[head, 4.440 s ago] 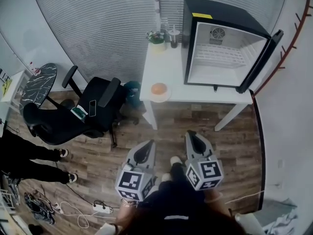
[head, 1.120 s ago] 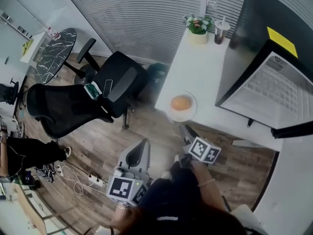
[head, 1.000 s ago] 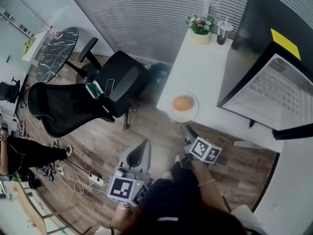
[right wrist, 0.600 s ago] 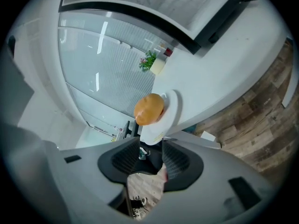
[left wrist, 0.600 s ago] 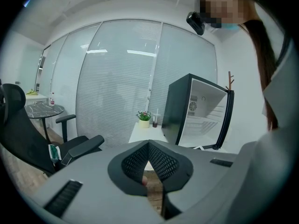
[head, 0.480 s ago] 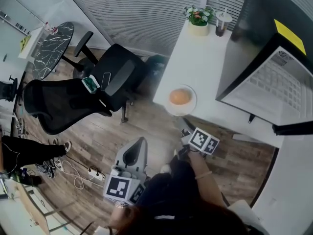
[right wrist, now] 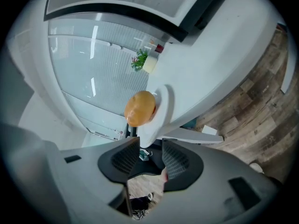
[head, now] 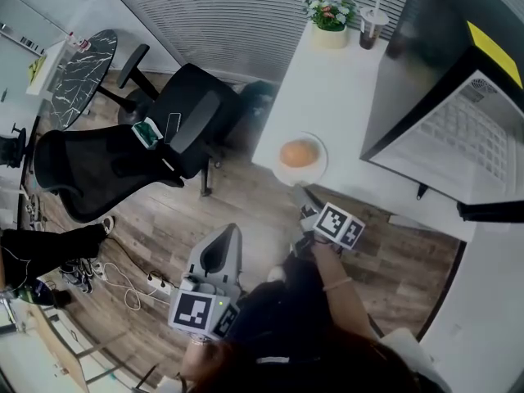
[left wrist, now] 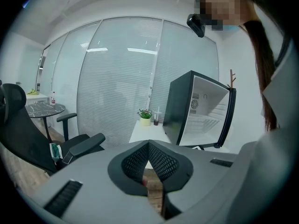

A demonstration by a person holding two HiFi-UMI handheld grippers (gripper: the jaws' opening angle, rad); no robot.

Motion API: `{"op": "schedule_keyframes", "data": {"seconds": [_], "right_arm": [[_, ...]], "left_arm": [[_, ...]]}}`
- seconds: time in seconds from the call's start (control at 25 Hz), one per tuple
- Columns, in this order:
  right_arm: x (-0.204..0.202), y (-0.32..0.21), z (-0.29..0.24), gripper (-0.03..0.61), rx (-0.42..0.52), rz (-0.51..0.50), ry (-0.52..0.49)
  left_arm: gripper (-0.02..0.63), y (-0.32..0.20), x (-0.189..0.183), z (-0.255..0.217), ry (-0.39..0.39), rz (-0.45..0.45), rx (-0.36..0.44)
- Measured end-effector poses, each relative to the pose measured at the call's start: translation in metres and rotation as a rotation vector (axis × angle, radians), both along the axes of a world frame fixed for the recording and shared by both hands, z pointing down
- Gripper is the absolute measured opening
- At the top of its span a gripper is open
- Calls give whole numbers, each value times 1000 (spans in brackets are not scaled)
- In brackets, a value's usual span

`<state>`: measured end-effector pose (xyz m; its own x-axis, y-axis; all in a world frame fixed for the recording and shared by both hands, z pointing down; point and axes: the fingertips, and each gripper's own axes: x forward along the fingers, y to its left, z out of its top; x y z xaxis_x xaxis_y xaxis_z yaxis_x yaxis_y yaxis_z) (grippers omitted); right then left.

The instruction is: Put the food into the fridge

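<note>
Two hand-held grippers show low in the frame. The right hand-held gripper [right wrist: 150, 148] has its jaws wide apart and empty, near the plate [head: 282, 174]. The left hand-held gripper [left wrist: 148, 146] has its jaws closed at the tips, empty. The orange food [head: 299, 153] lies on that plate at the white surface's [head: 327, 80] edge, left of the open fridge [head: 426, 56] at upper right.

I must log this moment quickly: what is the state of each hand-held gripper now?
Left hand-held gripper: closed, holding nothing.
Right hand-held gripper: open, nothing between its jaws.
</note>
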<state>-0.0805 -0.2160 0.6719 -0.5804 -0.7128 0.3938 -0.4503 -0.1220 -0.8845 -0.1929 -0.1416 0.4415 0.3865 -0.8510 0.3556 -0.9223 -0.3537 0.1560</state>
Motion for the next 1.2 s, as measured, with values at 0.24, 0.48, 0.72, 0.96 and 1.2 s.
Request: {"op": "schedule_keyframes", "data": {"seconds": [0.24,0.48,0.72,0.96,1.2], "right_arm": [[0,-7,6,146,-22,26,-59],[-2,-10,13,146,-45,51,-104],[-3,-16,15,146,-56,82,-159],[-3,-19,20,116,-84,126,-217],[-6,-23,20,89,-75,141,-244]], "left_arm": [[3,5,-3,13,-27,-11,-50],[3,3,-6,15,-34,-17,-60],[3,3,-10,18,-41,-19,-73],[3,1,-7,13,-42,2,-62],[3,3,-11,12,-26,-14,-56]]}}
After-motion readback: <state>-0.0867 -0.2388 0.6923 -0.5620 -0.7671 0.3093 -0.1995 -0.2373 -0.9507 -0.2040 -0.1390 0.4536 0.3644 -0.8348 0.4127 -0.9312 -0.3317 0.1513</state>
